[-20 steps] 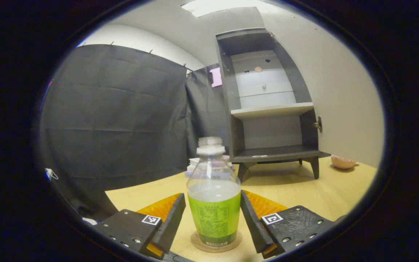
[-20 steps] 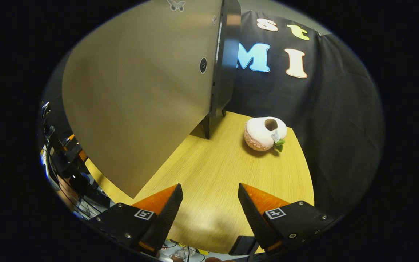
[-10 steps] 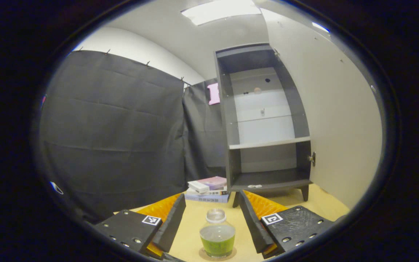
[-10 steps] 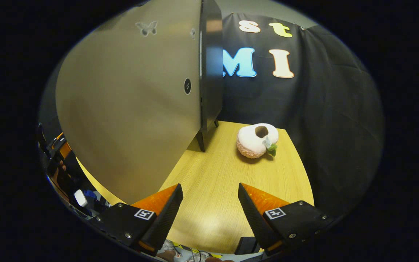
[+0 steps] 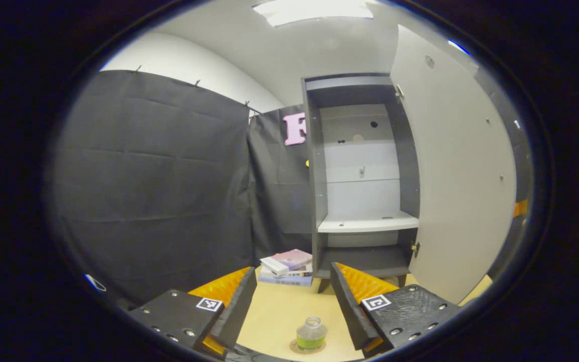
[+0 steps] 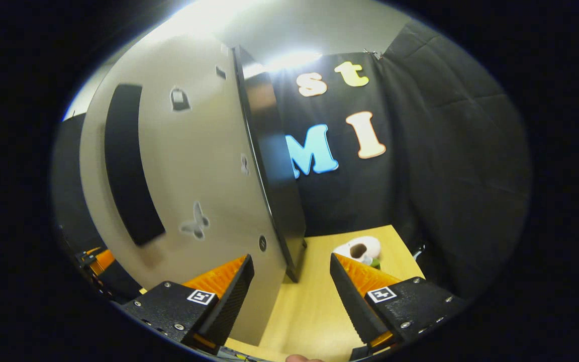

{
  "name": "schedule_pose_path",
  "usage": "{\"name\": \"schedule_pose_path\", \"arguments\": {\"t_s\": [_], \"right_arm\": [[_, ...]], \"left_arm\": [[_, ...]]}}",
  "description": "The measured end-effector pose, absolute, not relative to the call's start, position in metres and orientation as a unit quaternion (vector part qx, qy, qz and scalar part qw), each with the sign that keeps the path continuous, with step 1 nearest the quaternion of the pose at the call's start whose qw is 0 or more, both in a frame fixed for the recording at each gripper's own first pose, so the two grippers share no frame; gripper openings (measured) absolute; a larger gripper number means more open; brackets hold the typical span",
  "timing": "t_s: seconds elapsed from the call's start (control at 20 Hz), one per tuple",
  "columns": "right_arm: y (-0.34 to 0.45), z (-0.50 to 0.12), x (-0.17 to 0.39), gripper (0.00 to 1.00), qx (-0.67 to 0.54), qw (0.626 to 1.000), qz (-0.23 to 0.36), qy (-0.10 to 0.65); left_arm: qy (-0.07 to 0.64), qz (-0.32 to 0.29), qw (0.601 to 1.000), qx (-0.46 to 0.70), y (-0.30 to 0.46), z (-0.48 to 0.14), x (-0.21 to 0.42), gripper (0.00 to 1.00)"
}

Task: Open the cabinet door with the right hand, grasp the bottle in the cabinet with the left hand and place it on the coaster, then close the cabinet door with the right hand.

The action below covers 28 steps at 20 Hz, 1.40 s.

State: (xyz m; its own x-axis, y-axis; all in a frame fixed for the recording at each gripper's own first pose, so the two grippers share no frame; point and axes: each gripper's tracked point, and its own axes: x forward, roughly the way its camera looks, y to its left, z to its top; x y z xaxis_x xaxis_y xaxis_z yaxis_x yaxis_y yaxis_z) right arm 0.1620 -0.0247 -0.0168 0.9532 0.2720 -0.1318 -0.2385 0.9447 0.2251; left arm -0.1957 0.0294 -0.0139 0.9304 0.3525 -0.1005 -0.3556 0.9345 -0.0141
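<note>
In the left gripper view a clear bottle (image 5: 311,334) with a green label and some liquid stands upright on a round coaster (image 5: 295,347) on the wooden table. My left gripper (image 5: 293,309) hangs open well above and behind it, holding nothing. Beyond stands the dark cabinet (image 5: 360,176), its pale door (image 5: 458,171) swung wide open to the right and its shelves bare. In the right gripper view my right gripper (image 6: 292,291) is open and empty, close to the outer face of the cabinet door (image 6: 189,176), which carries a long dark handle (image 6: 128,166).
A small stack of books (image 5: 288,266) lies left of the cabinet's feet. A pink and white plush toy (image 6: 357,249) sits on the table (image 6: 314,311) past the cabinet's right side. Black cloth walls close in the booth.
My left gripper has let go of the bottle and drawn up and back, so the bottle looks small and far. My right gripper has risen, bringing the door's handle into sight.
</note>
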Motion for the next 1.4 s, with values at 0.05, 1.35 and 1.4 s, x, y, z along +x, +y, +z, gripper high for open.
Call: {"name": "schedule_pose_path", "arguments": {"t_s": [0.05, 1.35, 1.4], "right_arm": [[-0.028, -0.002, 0.161, 0.92, 0.104, 0.985, 0.121, 0.070], [0.092, 0.043, 0.125, 0.94, 0.112, 0.993, 0.043, 0.010], [0.099, 0.043, 0.126, 0.94, 0.111, 0.993, 0.042, 0.009]], "left_arm": [[0.054, 0.172, 0.983, -0.013, 0.031, -0.008, -0.195, 0.88], [0.028, -0.041, 0.998, -0.031, 0.081, -0.008, -0.074, 0.88], [0.029, -0.043, 0.998, -0.028, 0.088, -0.012, -0.073, 0.88]]}}
